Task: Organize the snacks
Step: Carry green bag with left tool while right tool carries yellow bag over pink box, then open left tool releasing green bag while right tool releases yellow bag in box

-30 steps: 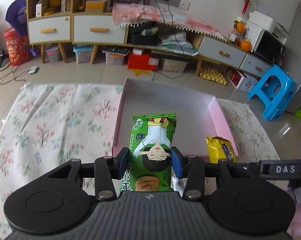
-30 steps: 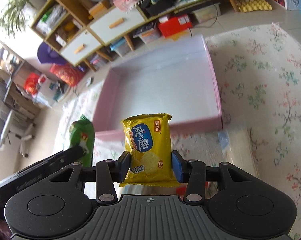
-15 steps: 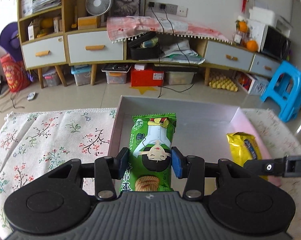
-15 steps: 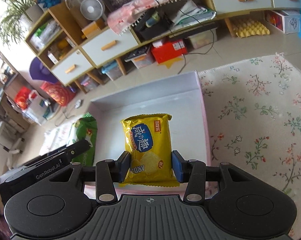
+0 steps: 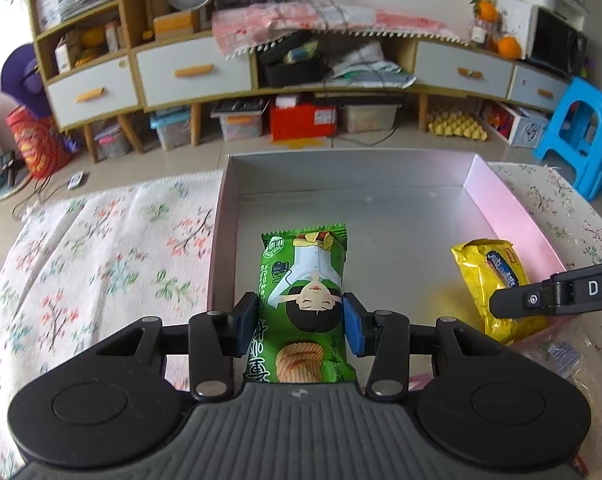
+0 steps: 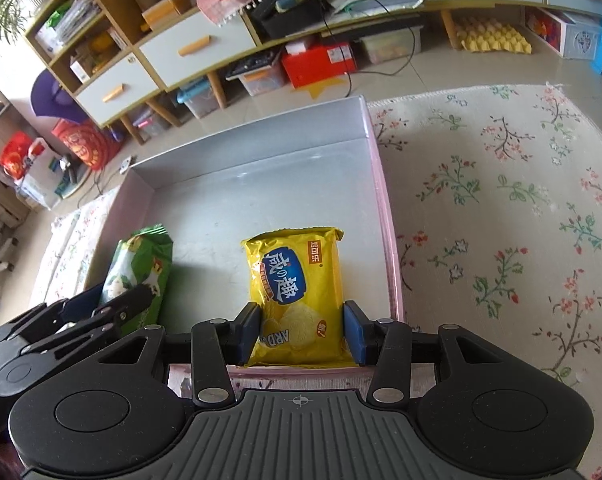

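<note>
My left gripper (image 5: 300, 326) is shut on a green snack packet (image 5: 303, 280), held over the left part of a shallow pink box (image 5: 501, 196) with a grey inside. My right gripper (image 6: 300, 328) is shut on a yellow chip packet (image 6: 297, 280), held over the box's right part near its front wall. The yellow packet (image 5: 497, 280) and the right gripper's finger also show at the right of the left wrist view. The green packet (image 6: 141, 264) and the left gripper show at the left of the right wrist view.
The box (image 6: 385, 200) lies on a floral cloth (image 6: 501, 200) that spreads to both sides (image 5: 101, 260). Beyond it are a tiled floor, a low cabinet with drawers (image 5: 189, 76), storage bins and a blue stool (image 5: 581, 136).
Both grippers have moved forward and down over the box, each with its packet still in it. The packets now hang low inside the box.
</note>
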Tool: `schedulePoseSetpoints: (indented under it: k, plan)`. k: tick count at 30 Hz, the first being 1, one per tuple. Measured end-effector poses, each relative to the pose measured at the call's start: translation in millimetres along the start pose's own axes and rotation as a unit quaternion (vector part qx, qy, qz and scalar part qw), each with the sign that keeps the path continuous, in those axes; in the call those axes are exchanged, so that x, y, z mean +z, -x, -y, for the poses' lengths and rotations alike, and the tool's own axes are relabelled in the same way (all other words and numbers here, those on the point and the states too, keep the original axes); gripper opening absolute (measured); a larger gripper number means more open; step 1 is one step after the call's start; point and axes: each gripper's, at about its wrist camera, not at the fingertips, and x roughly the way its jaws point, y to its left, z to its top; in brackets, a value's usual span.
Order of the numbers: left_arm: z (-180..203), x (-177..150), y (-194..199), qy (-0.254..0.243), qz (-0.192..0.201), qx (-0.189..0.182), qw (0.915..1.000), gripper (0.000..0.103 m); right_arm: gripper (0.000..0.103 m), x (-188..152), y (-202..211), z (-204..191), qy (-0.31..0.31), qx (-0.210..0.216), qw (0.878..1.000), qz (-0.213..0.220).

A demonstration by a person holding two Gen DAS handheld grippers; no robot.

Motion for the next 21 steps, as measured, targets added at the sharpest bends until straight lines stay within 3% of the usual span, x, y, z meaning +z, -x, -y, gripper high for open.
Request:
schedulePoseSetpoints:
  k: [6,13,16,18,21]
  plan:
    - [3,1,-5,0.021,-0.032,0.018,0.9991,0.042,0.044,-1,-1,-6,0.007,-0.021,1.000,-0.009]
    - [-2,-3,-11,0.041,-0.041,0.013,0.9982,0.046,0.046,1,0,-1,-0.002,-0.006,1.000,-0.004]
    - [-2,-8,-6,0.040,-0.025,-0.002,0.9989,0.058,0.048,3,3,3,-0.014,0.008,1.000,-0.004]
    - [-1,-8,-1,0.041,-0.019,-0.011,0.9989,0.065,0.059,4,8,6,-0.025,0.019,1.000,0.001]
    - [2,-4,7,0.033,-0.012,-0.018,0.9992,0.072,0.067,5,18,8,-0.036,0.023,0.999,0.008]
